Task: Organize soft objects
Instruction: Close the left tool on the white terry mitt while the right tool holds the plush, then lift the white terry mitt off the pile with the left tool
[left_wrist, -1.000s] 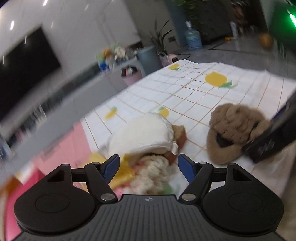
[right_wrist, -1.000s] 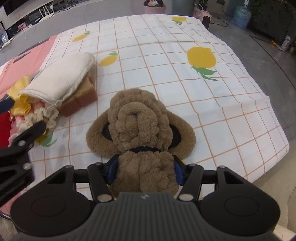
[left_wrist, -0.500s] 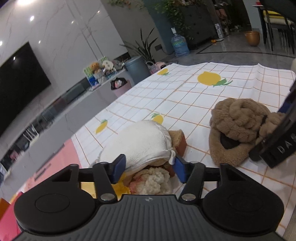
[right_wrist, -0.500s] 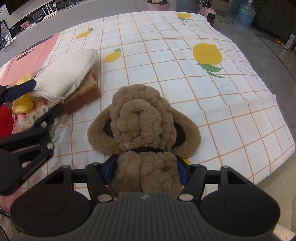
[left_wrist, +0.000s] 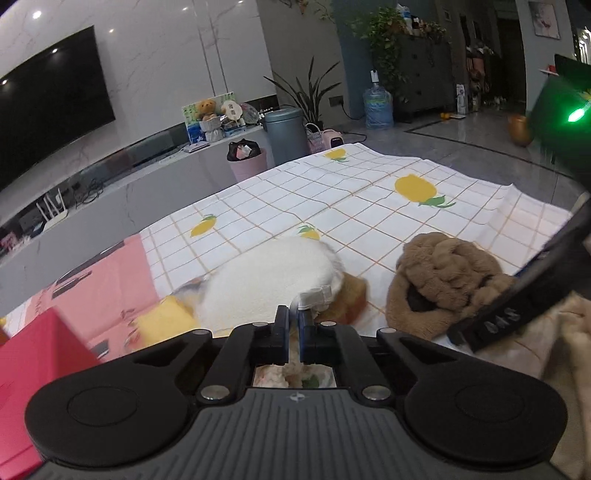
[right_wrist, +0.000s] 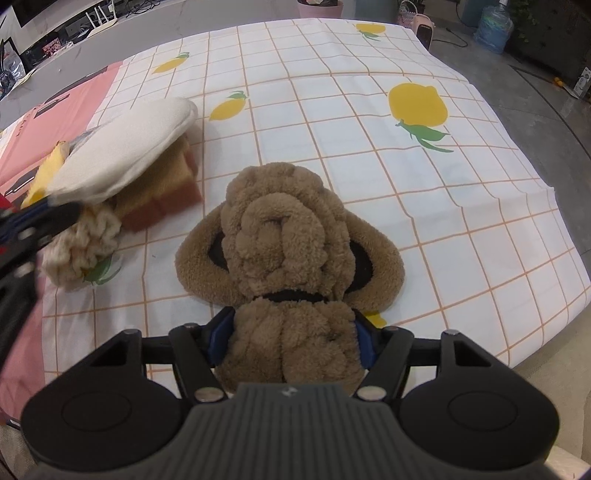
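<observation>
Near cloth edge (right_wrist: 546, 236), right tongs (right_wrist: 291, 339) clamp plush (right_wrist: 291, 258).

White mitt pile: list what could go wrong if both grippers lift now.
1. The left gripper pinches only the white mitt's edge; it may slip, or drag the brown sponge beneath.
2. The right gripper holds the brown plush by one end; the rest could sag and sweep the knitted piece.

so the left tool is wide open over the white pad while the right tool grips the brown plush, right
Not quite. The left tool is shut, its fingers nearly touching and pinching the edge of the white pad, as the left wrist view shows. The right tool does grip the brown plush.
</observation>
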